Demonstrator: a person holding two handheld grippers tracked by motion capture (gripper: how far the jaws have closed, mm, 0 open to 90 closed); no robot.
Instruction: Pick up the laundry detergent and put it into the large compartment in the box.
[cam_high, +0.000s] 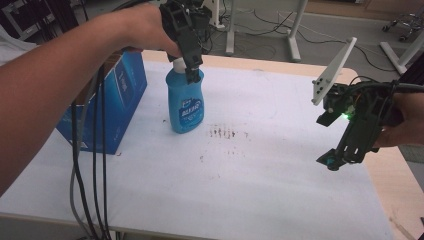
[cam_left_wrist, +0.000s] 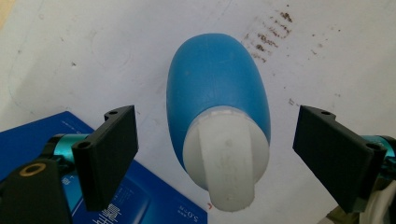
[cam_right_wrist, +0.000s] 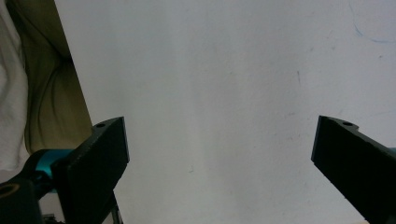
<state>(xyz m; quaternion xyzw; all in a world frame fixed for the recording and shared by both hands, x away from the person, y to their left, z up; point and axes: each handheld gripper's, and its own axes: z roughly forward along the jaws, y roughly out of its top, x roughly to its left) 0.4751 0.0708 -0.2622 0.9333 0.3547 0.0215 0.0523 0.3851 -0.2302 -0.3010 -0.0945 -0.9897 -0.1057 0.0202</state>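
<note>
Detergent bottle (cam_high: 185, 104) stood upright beside the blue box (cam_high: 117, 95); we held left gripper (cam_left_wrist: 215, 154) wide open around its white cap (cam_left_wrist: 226, 163), judging centred closure best, right gripper (cam_right_wrist: 219, 163) open, empty.

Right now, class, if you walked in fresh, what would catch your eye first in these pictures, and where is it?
First, the bright blue bottle with its white cap, upright toward the table's far left, with the left gripper poised over the cap, jaws open on either side. Next, the blue box just left of the bottle. Then the right gripper, open, above the white table near its right edge.
</note>
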